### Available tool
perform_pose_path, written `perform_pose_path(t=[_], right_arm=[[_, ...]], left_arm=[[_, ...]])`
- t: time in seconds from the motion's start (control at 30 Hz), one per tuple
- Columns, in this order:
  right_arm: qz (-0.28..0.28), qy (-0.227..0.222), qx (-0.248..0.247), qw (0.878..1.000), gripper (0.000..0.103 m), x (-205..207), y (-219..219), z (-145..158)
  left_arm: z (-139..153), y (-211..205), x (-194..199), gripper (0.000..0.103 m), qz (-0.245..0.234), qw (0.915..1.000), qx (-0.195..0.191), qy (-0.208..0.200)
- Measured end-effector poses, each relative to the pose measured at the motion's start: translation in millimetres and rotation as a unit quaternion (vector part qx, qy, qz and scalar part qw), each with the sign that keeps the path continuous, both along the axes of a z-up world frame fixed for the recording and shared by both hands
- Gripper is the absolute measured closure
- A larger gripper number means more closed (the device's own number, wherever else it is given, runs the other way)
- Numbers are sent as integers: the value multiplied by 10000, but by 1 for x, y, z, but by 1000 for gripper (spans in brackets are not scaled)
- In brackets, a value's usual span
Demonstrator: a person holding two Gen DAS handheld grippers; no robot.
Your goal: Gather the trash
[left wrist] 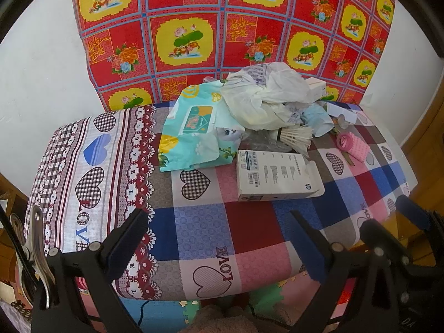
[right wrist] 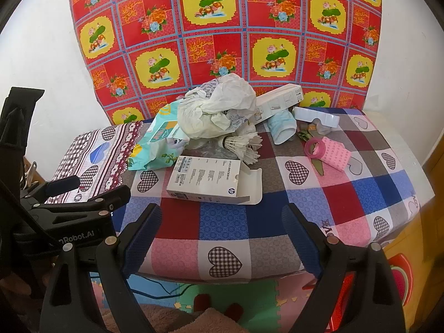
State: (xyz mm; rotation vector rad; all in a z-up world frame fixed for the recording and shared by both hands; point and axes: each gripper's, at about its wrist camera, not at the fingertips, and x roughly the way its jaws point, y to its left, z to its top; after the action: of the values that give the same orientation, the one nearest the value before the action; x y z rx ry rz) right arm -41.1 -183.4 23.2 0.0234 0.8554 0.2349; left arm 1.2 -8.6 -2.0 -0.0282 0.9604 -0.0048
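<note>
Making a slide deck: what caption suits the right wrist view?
Open right gripper hovers before a white printed cardboard box, crumpled white plastic bag and white feather shuttlecock on a patchwork heart-print cloth.

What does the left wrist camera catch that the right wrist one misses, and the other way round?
Only the left wrist view shows a metal clip at its left edge. Only the right wrist view shows the long white box in full and a red-patterned mat. Both show the open HP box, crumpled white bag, shuttlecocks and both open grippers.

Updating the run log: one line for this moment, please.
left gripper: open, empty | right gripper: open, empty | white HP box: nearest, untouched | trash pile: on table
</note>
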Motion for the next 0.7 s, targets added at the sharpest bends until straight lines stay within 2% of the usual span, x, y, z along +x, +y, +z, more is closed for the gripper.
perform_pose_path(t=[0.33,0.7], right_arm=[[-32,24,9,10000,12,0,0,-1],[-366,133,23,9992,12,5,3,-3]], left_arm=[[0,-1,-1,2,-15,10000,-32,-3],[2,12,13,2,-237,9996,-116,-71]])
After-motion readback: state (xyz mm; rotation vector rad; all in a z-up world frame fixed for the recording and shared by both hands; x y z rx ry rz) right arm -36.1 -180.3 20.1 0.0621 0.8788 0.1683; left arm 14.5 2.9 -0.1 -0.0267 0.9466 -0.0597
